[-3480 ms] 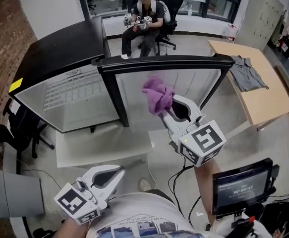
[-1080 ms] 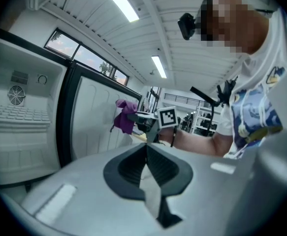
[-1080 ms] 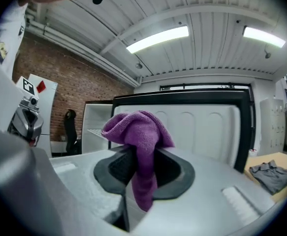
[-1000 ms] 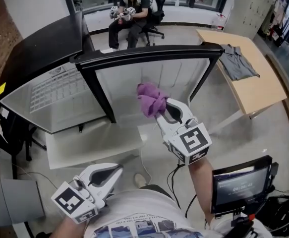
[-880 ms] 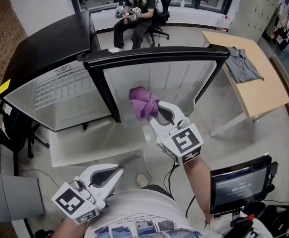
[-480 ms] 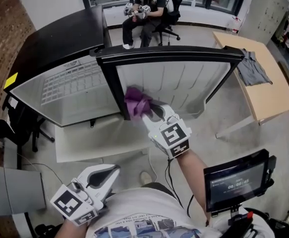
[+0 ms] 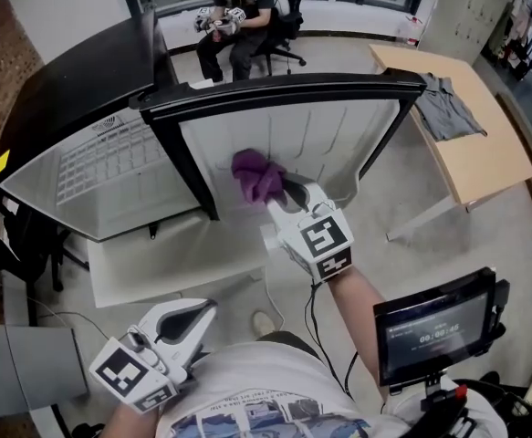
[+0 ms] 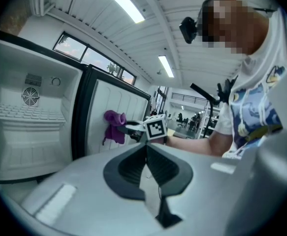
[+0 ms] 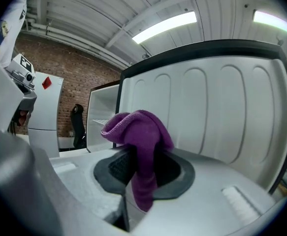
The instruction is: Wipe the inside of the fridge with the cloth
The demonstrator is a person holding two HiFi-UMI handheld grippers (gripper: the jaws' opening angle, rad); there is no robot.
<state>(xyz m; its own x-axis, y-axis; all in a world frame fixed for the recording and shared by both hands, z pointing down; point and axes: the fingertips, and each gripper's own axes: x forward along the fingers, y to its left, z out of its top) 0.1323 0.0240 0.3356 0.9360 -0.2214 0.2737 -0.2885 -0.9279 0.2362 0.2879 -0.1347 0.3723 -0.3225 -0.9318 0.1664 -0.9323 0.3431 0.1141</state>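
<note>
Edges/room: the fridge (image 7: 83, 89) stands open. Its shelved compartment (image 7: 110, 167) is on the left and the white ribbed inner panel (image 7: 334, 140) is in the middle. A black frame bar (image 7: 185, 162) runs diagonally between the two, just left of the cloth. A black rim (image 7: 284, 88) caps the panel along the top. Bare ribbed surface lies open to the right of the cloth and above it. A tabletop (image 7: 471, 158) carrying a grey garment (image 7: 443, 108) stands well apart on the right. A screen (image 7: 434, 328) sits low right, near the person's right forearm. A seated person (image 7: 234, 12) is far behind the fridge.

Pose: right gripper (image 7: 279, 188) is reached forward on an extended forearm, fingers pointing at the panel's lower left part, marker cube facing up. Left gripper (image 7: 203, 313) is held low beside the torso, well apart from the fridge and aimed toward it.

Cloth vs. fingers: the purple cloth (image 7: 255, 173) is pinched between the right fingers. A bunched wad stands past the tips and one fold hangs down between them. In the left gripper view the wad sits against the ribbed panel near the black bar, but actual contact cannot be confirmed. Left fingers (image 8: 126, 168) are closed together with nothing between them.
</note>
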